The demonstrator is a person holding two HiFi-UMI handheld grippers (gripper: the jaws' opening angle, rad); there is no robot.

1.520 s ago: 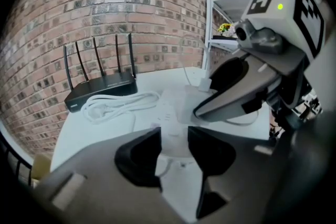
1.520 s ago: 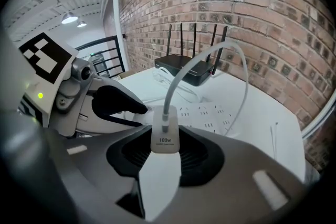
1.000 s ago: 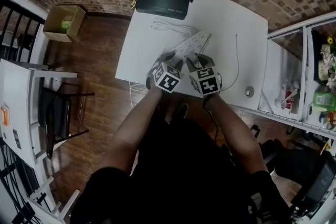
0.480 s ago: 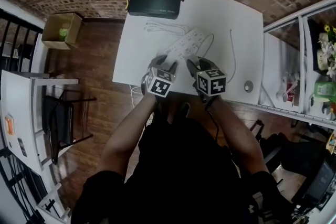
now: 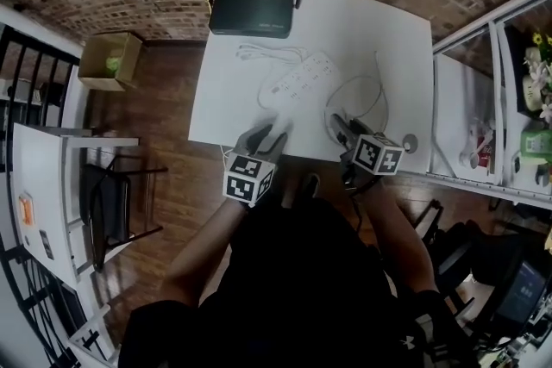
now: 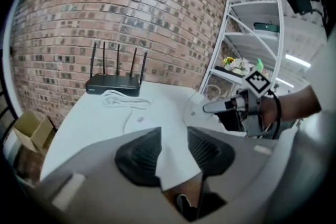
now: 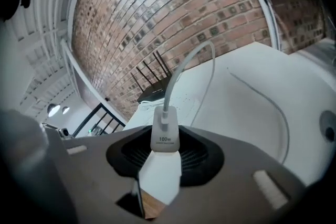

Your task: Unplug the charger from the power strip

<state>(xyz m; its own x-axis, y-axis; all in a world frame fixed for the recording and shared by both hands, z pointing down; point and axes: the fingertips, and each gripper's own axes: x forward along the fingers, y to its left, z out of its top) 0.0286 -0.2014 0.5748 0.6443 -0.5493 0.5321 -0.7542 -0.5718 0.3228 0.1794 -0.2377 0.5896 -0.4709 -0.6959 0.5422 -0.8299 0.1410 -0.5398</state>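
Head view: left claw (image 5: 263, 136) holds nothing, jaws closing, strip (image 5: 299, 75) well ahead of it. Right claw (image 5: 342, 125) clamped on charger (image 7: 165, 136) — it looks clear of strip. Keep grip firm, cable (image 7: 173, 81) slack — lay charger down beside claw.

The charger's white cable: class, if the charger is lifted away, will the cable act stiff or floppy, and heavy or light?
Probably floppy: the cable arches from the charger in the right tongs and droops onto the table. Likely light: it lies in a loose loop, so it should drag along easily.
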